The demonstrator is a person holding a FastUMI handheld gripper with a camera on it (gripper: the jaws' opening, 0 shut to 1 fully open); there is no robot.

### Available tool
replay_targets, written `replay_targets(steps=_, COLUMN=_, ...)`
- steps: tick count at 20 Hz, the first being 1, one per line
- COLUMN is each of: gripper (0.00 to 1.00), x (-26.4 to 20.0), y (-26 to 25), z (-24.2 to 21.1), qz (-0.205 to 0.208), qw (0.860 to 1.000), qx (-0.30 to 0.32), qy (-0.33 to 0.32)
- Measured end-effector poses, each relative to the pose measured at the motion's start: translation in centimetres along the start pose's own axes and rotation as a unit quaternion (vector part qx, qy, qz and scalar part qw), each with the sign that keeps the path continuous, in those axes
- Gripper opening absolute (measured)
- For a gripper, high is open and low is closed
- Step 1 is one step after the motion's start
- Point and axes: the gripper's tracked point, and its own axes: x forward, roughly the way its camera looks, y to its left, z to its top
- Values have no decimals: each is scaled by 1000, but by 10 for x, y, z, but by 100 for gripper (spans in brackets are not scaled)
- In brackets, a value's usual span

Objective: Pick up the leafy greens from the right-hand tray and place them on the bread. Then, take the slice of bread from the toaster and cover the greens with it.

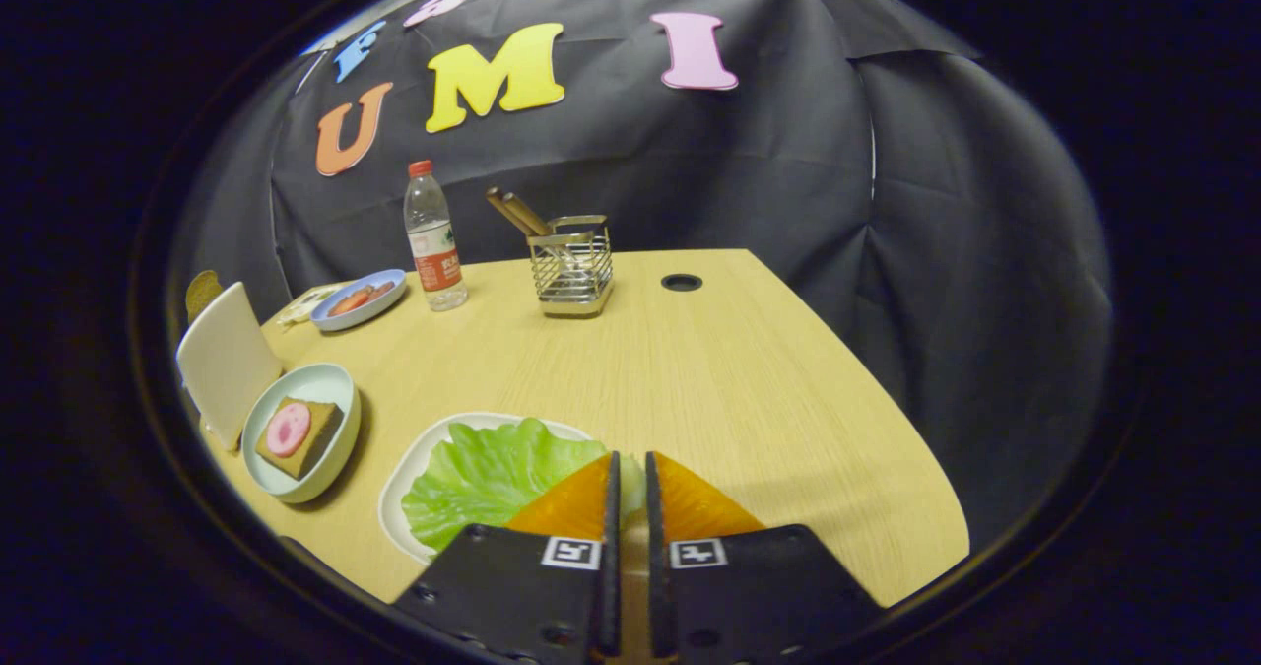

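Note:
The leafy greens (488, 478) lie flat on a white tray (404, 478) on the wooden table, just ahead and left of my fingers. My gripper (630, 463) hangs over the leaf's right edge, fingers shut to a thin slit with nothing clearly pinched between them. Left of the tray, a pale bowl (330, 384) holds a brown bread slice (310, 443) topped with a pink round slice (288, 429). Beyond the bowl stands a white toaster (227, 360), with the top of a bread slice (202, 291) poking out.
At the back of the table (729, 379) are a blue plate of food (360, 299), a water bottle (433, 236) and a wire holder with chopsticks (571, 266). A round cable hole (682, 282) sits right of the holder. The table's edge curves off to the right.

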Motion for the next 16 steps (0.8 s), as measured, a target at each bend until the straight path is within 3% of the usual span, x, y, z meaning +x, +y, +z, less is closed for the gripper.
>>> replay_targets(steps=1, gripper=2, x=-1, y=1, z=0, qz=2, qw=1000, qx=3, qy=3)
replay_targets(steps=3, gripper=0, x=-6, y=3, z=2, qz=5, qw=1000, qx=6, qy=10)
replay_targets(steps=16, gripper=0, x=-77, y=44, z=87, qz=20, qw=999, qx=13, qy=-46)
